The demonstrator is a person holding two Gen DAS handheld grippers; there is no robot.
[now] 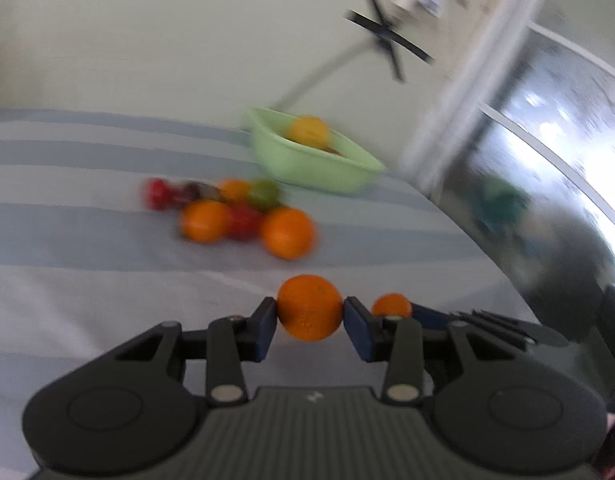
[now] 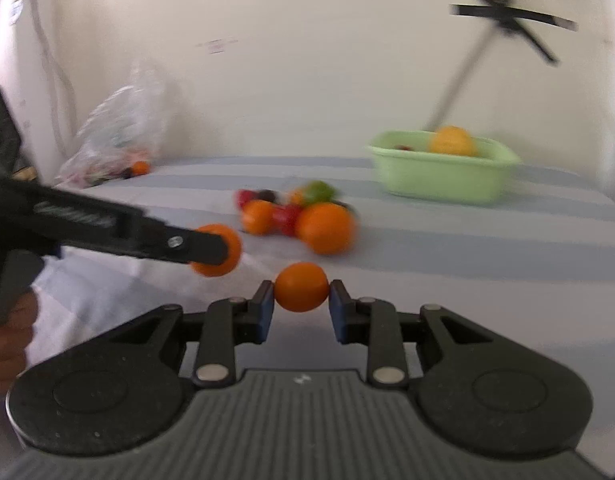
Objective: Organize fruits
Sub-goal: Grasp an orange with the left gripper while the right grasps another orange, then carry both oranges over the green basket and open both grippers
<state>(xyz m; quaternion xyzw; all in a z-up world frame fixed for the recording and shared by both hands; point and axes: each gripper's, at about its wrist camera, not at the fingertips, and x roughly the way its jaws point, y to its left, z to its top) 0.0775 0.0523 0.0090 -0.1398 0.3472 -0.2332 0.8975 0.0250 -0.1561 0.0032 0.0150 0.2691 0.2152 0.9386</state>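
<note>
My left gripper is shut on an orange and holds it above the striped bed sheet. My right gripper is shut on a smaller orange; that fruit also shows in the left wrist view, beside the left one. The left gripper with its orange shows in the right wrist view at the left. A pile of fruit lies ahead: oranges, red fruits, a green one. A light green tub behind it holds a yellow fruit.
A clear plastic bag with more fruit lies at the back left by the wall. A stand with black crossed arms rises behind the tub. The bed's right edge drops off near a window.
</note>
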